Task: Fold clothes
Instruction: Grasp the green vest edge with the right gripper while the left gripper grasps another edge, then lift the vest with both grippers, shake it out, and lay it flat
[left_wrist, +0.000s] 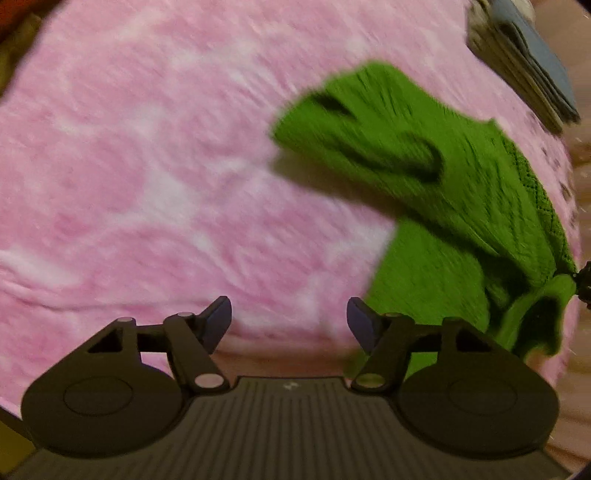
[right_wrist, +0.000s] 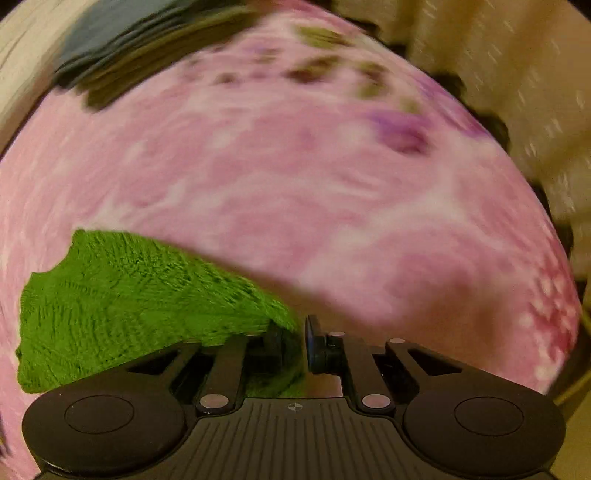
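A green knitted garment (left_wrist: 436, 206) lies crumpled on the pink blanket (left_wrist: 147, 166), right of centre in the left wrist view. My left gripper (left_wrist: 290, 325) is open and empty, just left of the garment's near edge. My right gripper (left_wrist: 585, 286) shows at the far right edge, pinching a corner of the garment. In the right wrist view my right gripper (right_wrist: 295, 343) is shut on the green garment (right_wrist: 129, 295), which trails off to the left over the pink blanket (right_wrist: 332, 184). Both views are motion-blurred.
A stack of folded clothes with a blue-grey piece on top (left_wrist: 524, 62) sits at the blanket's far right corner; it also shows top left in the right wrist view (right_wrist: 122, 40). Beige bedding (right_wrist: 517, 74) lies beyond the blanket's edge.
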